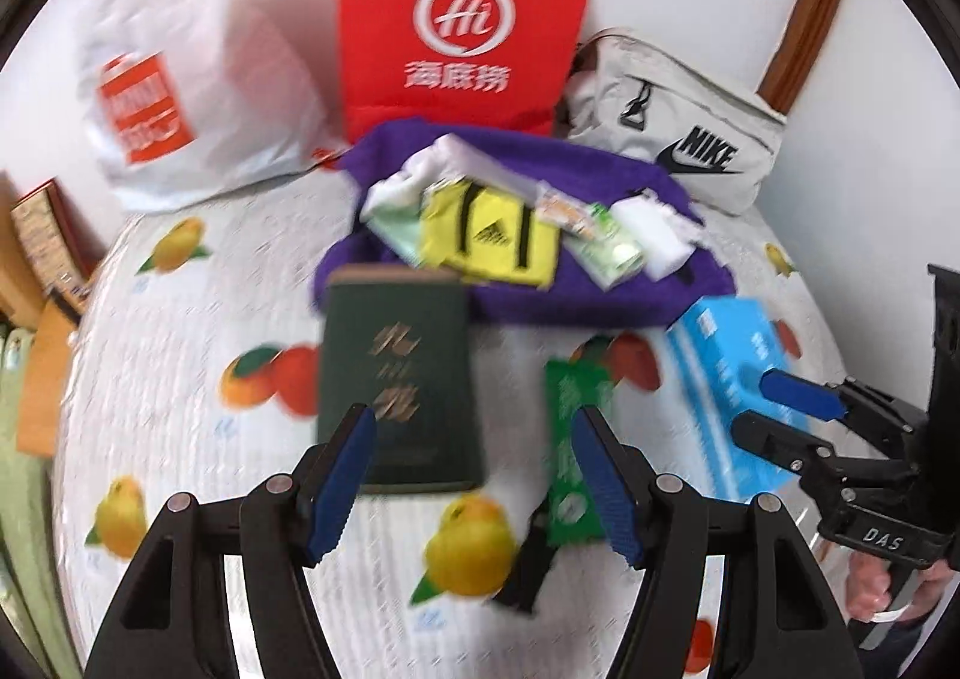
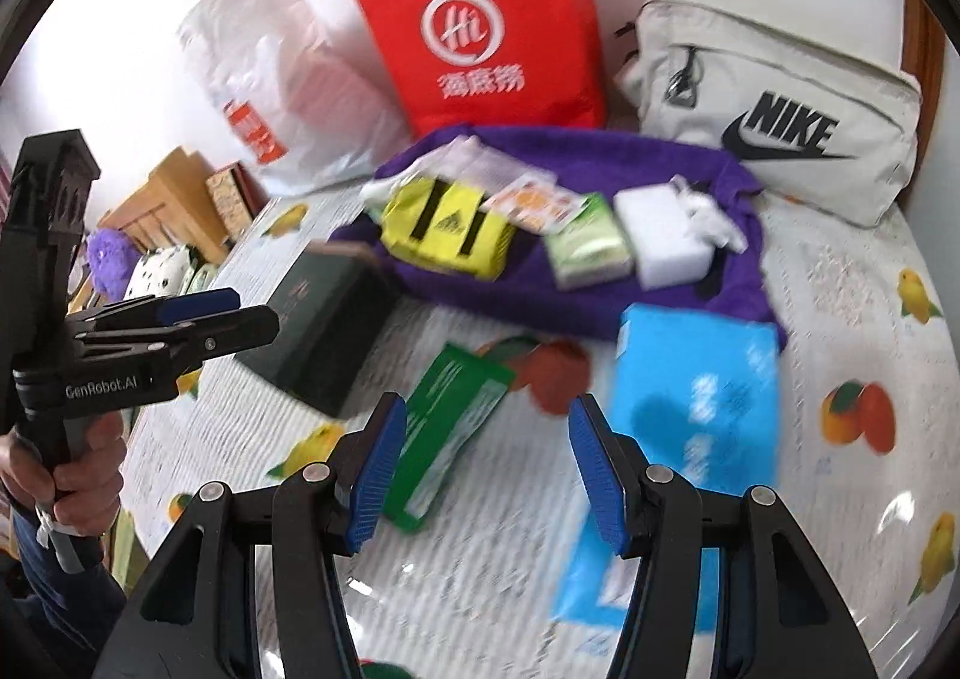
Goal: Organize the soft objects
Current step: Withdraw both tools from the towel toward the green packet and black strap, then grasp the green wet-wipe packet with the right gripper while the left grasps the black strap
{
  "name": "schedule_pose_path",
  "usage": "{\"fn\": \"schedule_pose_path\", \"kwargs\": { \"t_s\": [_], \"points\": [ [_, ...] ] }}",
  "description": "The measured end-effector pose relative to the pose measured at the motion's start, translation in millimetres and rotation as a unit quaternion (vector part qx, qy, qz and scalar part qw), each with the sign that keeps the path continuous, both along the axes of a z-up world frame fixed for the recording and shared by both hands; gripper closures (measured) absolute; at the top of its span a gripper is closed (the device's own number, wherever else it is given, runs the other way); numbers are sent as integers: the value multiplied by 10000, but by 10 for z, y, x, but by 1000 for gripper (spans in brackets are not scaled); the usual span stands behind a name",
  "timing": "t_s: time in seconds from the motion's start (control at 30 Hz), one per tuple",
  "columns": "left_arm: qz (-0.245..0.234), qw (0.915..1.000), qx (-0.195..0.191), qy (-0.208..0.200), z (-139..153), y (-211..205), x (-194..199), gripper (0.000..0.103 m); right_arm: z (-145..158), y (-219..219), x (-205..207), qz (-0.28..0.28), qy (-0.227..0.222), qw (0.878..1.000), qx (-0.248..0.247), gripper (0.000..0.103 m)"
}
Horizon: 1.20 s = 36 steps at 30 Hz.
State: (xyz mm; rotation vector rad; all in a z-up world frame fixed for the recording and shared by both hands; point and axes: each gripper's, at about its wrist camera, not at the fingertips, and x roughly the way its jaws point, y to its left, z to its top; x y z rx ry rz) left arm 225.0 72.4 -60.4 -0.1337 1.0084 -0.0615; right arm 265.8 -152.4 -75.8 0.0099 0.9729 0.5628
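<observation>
Purple cloth [image 1: 576, 295] lies spread mid-bed, far of centre, with a small pile on top: yellow bag [image 1: 486, 238] with black stripes in the middle, white wrapper [image 1: 456, 157] behind it, orange packet [image 1: 561, 211] and green pack [image 1: 612, 253] to its right, then a white block [image 1: 654, 226] at the right end. Same pile in the right wrist view: cloth [image 2: 540, 283], yellow bag [image 2: 450, 235], green pack [image 2: 588, 253], white block [image 2: 666, 235]. Nearer, on the fruit-print bedcover [image 1: 180, 379]: dark green box [image 1: 399, 379] left, green sachet [image 1: 576, 439] centre, blue pack [image 1: 729, 385] right, its far edge touching the cloth. Against the far wall: white plastic bag [image 1: 192, 79] left, red paper bag [image 1: 462, 19] upright in the middle, grey Nike bag [image 1: 678, 121] right. Left gripper [image 1: 474, 490] is over the near bedcover, jaws partly apart, nothing between the pads; the box and sachet only show past the fingers. Right gripper [image 2: 486, 475] the same: jaws partly apart, empty, sachet [image 2: 450, 433] and blue pack [image 2: 696, 397] beyond either finger. Each gripper shows side-on in the other's view, right one [image 1: 774, 409] over the blue pack, left one [image 2: 228, 319] by the box [image 2: 324, 331], each with a hand [image 2: 72, 475] on the grip. Frames are motion-blurred. Shelves and soft toys off the bed's left edge, too blurred to detail.
</observation>
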Motion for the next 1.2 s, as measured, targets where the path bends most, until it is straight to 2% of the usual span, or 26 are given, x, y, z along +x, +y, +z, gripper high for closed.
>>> {"fn": "schedule_pose_path", "kwargs": {
  "t_s": [0.17, 0.27, 0.6, 0.77, 0.87, 1.03, 1.1, 1.13, 1.17, 1.2],
  "points": [
    [140, 9999, -14, 31, -164, 165, -276, 37, -71, 271, -231, 124, 53, 9999, -58, 46],
    [211, 9997, -71, 94, -281, 276, -394, 37, -182, 388, -270, 35, 175, 9998, -84, 42],
    [316, 9990, -209, 216, -533, 645, -607, 37, -628, 587, -82, -744, 542, 9950, -375, 41],
    [347, 9985, -333, 274, -648, 762, -600, 37, -761, 666, 3, -998, 746, 9920, -218, 41],
    [319, 9982, -402, 308, -710, 792, -572, 37, -834, 757, 36, -1020, 807, 9909, -338, 40],
    [341, 9974, -485, 411, -816, 849, -511, 37, -865, 886, 81, -1084, 487, 9915, -530, 37],
    [360, 9971, -501, 455, -851, 863, -493, 37, -878, 943, 92, -1062, 284, 9911, -755, 38],
    [368, 9969, -515, 470, -864, 870, -489, 37, -886, 974, 93, -993, 187, 9909, -889, 41],
    [369, 9968, -528, 476, -870, 871, -485, 37, -893, 998, 85, -921, 78, 9903, -1037, 50],
    [370, 9966, -543, 491, -882, 870, -479, 37, -897, 1025, 70, -829, -70, 9893, -1197, 54]
  ]
}}
